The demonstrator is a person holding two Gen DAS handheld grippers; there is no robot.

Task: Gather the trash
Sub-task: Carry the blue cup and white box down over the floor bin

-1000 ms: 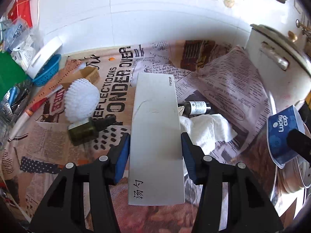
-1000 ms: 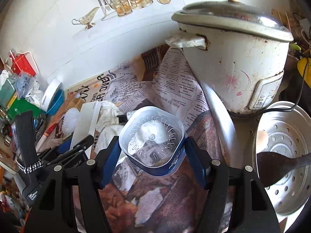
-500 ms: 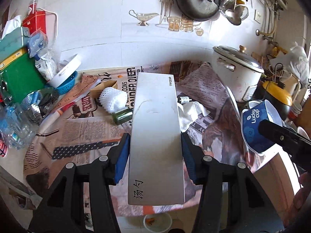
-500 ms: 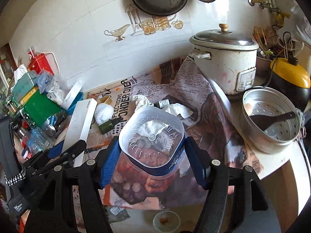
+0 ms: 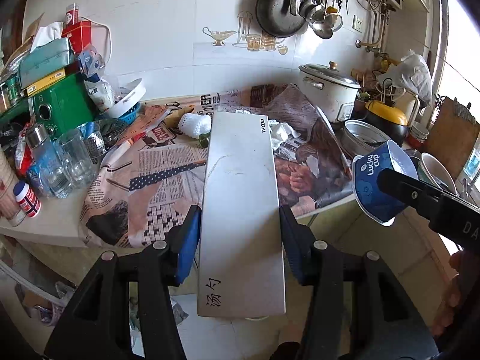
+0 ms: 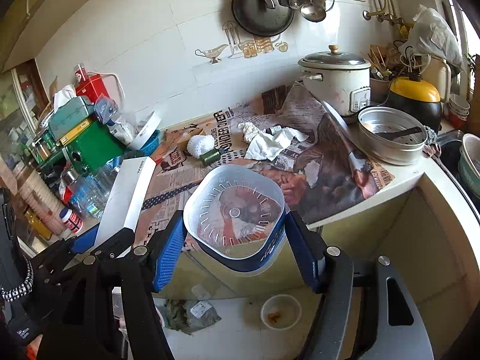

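Note:
My left gripper [image 5: 238, 234] is shut on a long white box [image 5: 241, 207] and holds it out past the counter's front edge; the box also shows in the right wrist view [image 6: 126, 193]. My right gripper [image 6: 235, 240] is shut on a clear cup with a blue "Lucky cup" sleeve [image 6: 235, 222], seen too at the right of the left wrist view [image 5: 379, 184]. On the newspaper-covered counter [image 6: 339, 180] lie crumpled white tissue [image 6: 267, 142], a white foam net [image 6: 199, 144], a small green bottle [image 6: 211, 156] and a small dark bottle [image 6: 274, 129].
A rice cooker [image 6: 339, 81], a metal steamer pot [image 6: 391, 138] and a yellow-lidded pot [image 6: 415, 99] stand at right. A green box [image 6: 90, 147], glasses and bottles crowd the left. On the floor lie a small bowl [image 6: 280, 312] and a crumpled bag [image 6: 192, 312].
Both grippers have drawn back and up from the counter, each still holding its item; the counter now looks far off and the floor has come into view.

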